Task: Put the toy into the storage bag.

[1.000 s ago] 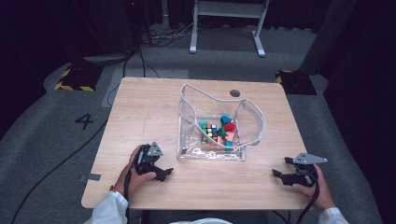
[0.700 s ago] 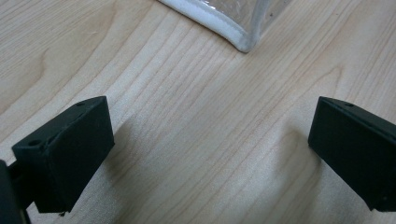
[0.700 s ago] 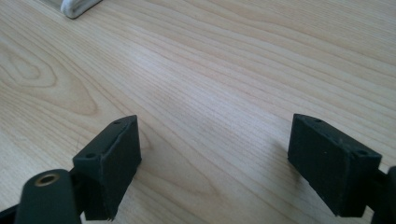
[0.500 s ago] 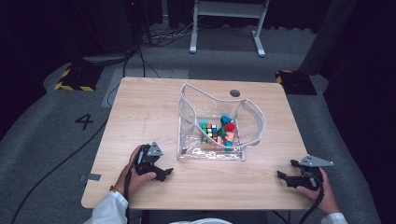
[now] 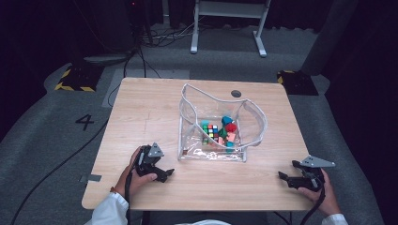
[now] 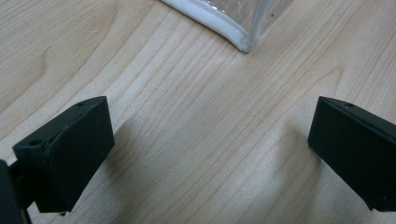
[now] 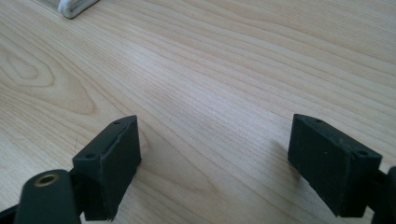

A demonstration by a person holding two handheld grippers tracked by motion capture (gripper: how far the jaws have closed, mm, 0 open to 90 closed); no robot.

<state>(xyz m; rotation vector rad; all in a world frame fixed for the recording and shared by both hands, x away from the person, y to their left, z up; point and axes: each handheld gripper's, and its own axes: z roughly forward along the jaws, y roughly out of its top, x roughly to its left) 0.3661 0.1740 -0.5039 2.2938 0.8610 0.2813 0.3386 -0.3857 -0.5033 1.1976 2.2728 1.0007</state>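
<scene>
- Clear plastic pouch (image 5: 213, 136) with white zipper trim stands open at the middle of the wooden desk (image 5: 141, 108), mouth up, far wall higher than the near wall.
- Inside the pouch: a multicoloured puzzle cube (image 5: 210, 131), with a teal block (image 5: 226, 120) and a red block (image 5: 230, 127) just beside it, plus more small coloured blocks, too small to sort.
- Left claw (image 5: 165, 173) sits low over the desk near the front edge, left of the pouch's near-left corner, close to it but apart.
- Left claw state: jaws spread wide, nothing between them; left gripper view shows bare wood in the gap and the pouch's white-trimmed corner (image 6: 243, 42) ahead, not touched.
- Right claw (image 5: 287, 176) is at the front-right corner of the desk, well apart from the pouch, pointing left.
- Right claw state: jaws spread, nothing pinched; right gripper view shows only wood grain between them, with a bit of the pouch's white trim (image 7: 74, 7) at the top left, far off.
- Grey three-cornered plate (image 5: 317, 162) sits on top of the right gripper.
- Person's left hand (image 5: 133, 176) and right hand (image 5: 324, 194) each grip a handle; white sleeves at the bottom edge.
- Round dark grommet (image 5: 236, 93) in the desk behind the pouch.
- Grey carpet floor (image 5: 42, 140) around the desk has a painted "4" (image 5: 86, 122) at left.
</scene>
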